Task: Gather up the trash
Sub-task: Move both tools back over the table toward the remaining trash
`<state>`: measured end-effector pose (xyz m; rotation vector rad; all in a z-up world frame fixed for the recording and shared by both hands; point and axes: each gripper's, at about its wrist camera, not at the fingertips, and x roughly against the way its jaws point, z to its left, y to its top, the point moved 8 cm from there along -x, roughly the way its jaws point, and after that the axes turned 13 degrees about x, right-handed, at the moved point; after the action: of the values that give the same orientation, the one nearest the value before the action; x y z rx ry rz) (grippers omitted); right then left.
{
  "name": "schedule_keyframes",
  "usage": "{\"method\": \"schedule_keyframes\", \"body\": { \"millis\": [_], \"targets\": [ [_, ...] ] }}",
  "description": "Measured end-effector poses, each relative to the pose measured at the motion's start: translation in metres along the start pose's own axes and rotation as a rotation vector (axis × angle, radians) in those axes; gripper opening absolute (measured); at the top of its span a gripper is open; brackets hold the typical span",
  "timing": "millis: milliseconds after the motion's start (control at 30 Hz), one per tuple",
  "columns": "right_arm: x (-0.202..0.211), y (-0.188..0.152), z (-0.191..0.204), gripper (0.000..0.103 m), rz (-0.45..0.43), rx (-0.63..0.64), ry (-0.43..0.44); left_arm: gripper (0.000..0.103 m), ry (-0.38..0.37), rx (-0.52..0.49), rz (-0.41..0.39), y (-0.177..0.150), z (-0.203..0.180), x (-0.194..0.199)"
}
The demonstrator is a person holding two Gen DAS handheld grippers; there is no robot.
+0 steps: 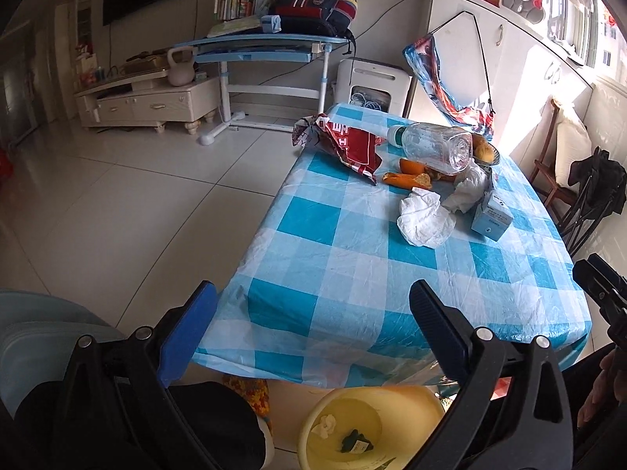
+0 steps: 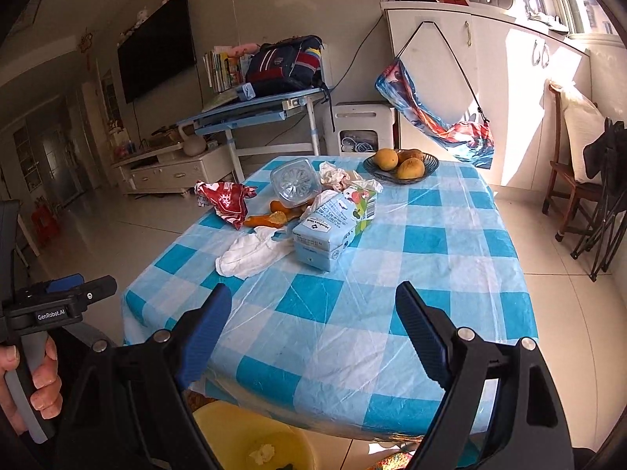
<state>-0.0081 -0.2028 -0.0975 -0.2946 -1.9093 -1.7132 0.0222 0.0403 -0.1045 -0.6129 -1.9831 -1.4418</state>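
Bright sun comes in through the window (image 2: 568,8) far ahead and to the right of the claws. It makes white glare on the cupboard (image 2: 521,62) and floor (image 2: 560,305). The room's left side is dim. Edges bend and go black.

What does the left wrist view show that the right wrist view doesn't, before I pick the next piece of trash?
Only the left wrist view shows the inside of the yellow bin, with a white scrap and a dark green scrap lying in it, and the plastic bottle's green cap.

Only the right wrist view shows the fruit bowl unobstructed, the carton's printed face, and a hand gripping the left tool's handle.

Both show the checked table, red wrapper, orange peels, white tissue, and both tools open and empty.
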Motion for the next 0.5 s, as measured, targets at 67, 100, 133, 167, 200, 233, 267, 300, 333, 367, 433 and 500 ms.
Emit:
{"method": "schedule_keyframes", "body": {
  "millis": [67, 100, 133, 167, 200, 233, 267, 300, 333, 367, 433, 500],
  "targets": [
    [-0.0004, -0.0008, 0.0007, 0.082, 0.003, 0.003, 0.001, 0.095, 0.001, -0.001, -0.001, 0.0002, 0.0003, 0.0001],
    [-0.0009, -0.0014, 0.0012, 0.082, 0.004, 0.004, 0.002, 0.095, 0.001, -0.001, -0.001, 0.0000, 0.0000, 0.0001],
    [-0.0010, -0.0017, 0.0016, 0.082, 0.004, 0.005, 0.002, 0.095, 0.000, -0.001, -0.001, 0.0003, 0.0004, 0.0003],
    [-0.0008, -0.0021, 0.0018, 0.082, 0.004, 0.005, 0.003, 0.095, 0.000, -0.001, -0.001, 0.0002, 0.0003, 0.0002],
    [-0.0010, -0.0022, 0.0020, 0.082, 0.005, 0.005, 0.004, 0.095, 0.000, -0.001, -0.001, 0.0005, 0.0005, 0.0003],
    [-0.0012, -0.0023, 0.0026, 0.082, 0.006, 0.005, 0.004, 0.095, 0.000, -0.001, -0.001, 0.0005, 0.0005, 0.0003],
    [-0.0015, -0.0016, 0.0029, 0.082, 0.007, 0.005, 0.004, 0.095, 0.000, -0.002, -0.001, 0.0003, 0.0003, 0.0003],
    [-0.0014, -0.0018, 0.0031, 0.082, 0.007, 0.005, 0.004, 0.095, 0.000, -0.002, -0.002, 0.0003, 0.0002, 0.0004],
    [-0.0013, -0.0018, 0.0033, 0.082, 0.007, 0.006, 0.004, 0.095, -0.001, -0.001, -0.002, 0.0006, 0.0004, 0.0003],
    [-0.0014, -0.0015, 0.0034, 0.082, 0.007, 0.005, 0.003, 0.095, -0.001, -0.002, -0.002, 0.0003, 0.0000, 0.0001],
    [-0.0017, -0.0016, 0.0042, 0.082, 0.008, 0.005, 0.004, 0.095, -0.001, 0.000, -0.002, 0.0006, 0.0000, 0.0001],
    [-0.0020, -0.0023, 0.0053, 0.082, 0.010, 0.008, 0.005, 0.095, 0.000, 0.000, -0.002, 0.0006, -0.0001, 0.0001]
  ]
}}
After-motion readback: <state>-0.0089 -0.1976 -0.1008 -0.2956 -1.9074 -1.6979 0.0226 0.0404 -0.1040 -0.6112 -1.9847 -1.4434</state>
